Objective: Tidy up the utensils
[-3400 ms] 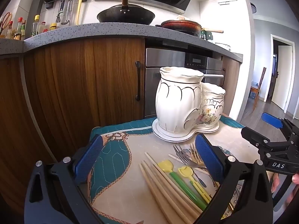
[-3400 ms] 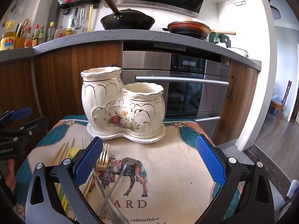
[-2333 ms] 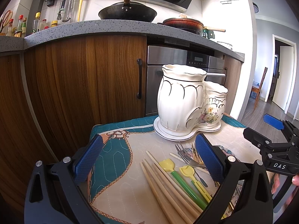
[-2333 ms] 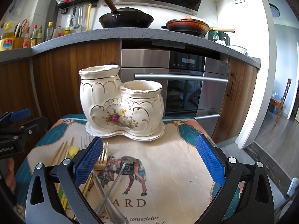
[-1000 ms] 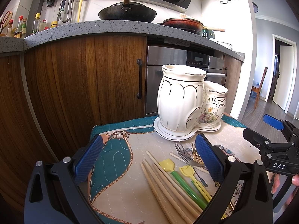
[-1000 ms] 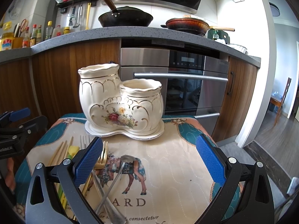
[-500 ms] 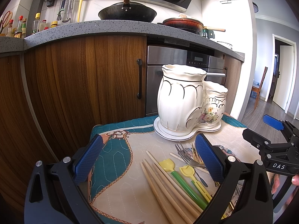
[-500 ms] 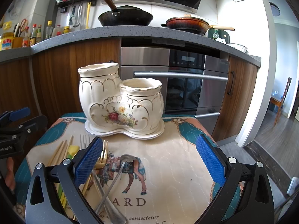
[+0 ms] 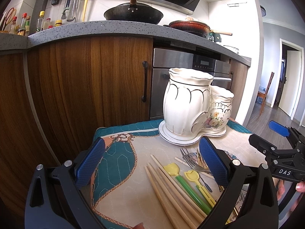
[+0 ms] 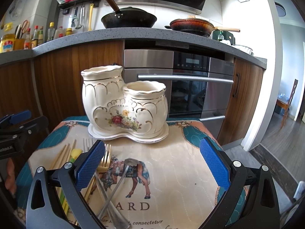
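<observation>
A cream two-cup ceramic holder [image 9: 192, 106] [image 10: 122, 105] with a flower print stands on its saucer at the back of a printed mat [image 10: 171, 171]. Loose on the mat lie wooden chopsticks [image 9: 171, 190] [image 10: 63, 154], yellow-and-green plastic picks [image 9: 183, 179], a gold fork [image 10: 103, 162], silver forks [image 9: 187, 158] and a spoon [image 10: 122, 173]. My left gripper [image 9: 152, 164] hovers open over the chopsticks. My right gripper [image 10: 152, 166] hovers open over the mat's middle, with the forks and spoon by its left finger. Both hold nothing.
Wooden cabinets [image 9: 91, 87] and a steel oven [image 10: 181, 87] rise just behind the small table. The counter above carries a black wok [image 10: 129, 19] and a red pan [image 10: 192, 25]. Open floor and a doorway [image 9: 289, 80] lie to the right.
Both views have drifted very slightly against the holder; the utensils lie where they were and both grippers stay open.
</observation>
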Available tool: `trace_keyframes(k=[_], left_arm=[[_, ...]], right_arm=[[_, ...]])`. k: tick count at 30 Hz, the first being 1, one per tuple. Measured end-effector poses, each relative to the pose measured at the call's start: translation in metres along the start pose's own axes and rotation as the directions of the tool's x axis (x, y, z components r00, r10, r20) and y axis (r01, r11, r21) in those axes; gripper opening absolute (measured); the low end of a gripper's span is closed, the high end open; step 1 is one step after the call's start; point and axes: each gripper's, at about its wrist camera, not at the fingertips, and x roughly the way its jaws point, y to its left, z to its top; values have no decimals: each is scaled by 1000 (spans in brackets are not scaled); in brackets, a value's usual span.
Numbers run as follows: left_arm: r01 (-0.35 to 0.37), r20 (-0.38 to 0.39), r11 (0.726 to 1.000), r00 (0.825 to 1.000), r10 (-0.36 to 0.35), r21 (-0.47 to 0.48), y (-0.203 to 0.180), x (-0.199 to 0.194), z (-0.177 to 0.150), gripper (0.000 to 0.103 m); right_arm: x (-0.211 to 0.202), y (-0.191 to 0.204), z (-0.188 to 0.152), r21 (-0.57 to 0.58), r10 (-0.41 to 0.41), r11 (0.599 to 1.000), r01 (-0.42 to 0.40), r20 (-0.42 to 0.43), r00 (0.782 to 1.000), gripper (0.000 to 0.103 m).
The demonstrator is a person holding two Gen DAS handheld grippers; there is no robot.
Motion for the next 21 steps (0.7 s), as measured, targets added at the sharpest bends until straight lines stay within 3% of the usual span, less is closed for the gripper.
trace_keyframes(k=[21], left_arm=[[8, 24, 1000, 1000, -9, 17, -1, -5, 0, 98]], right_arm=[[-4, -8, 5, 48, 17, 999, -16, -9, 1000, 99]])
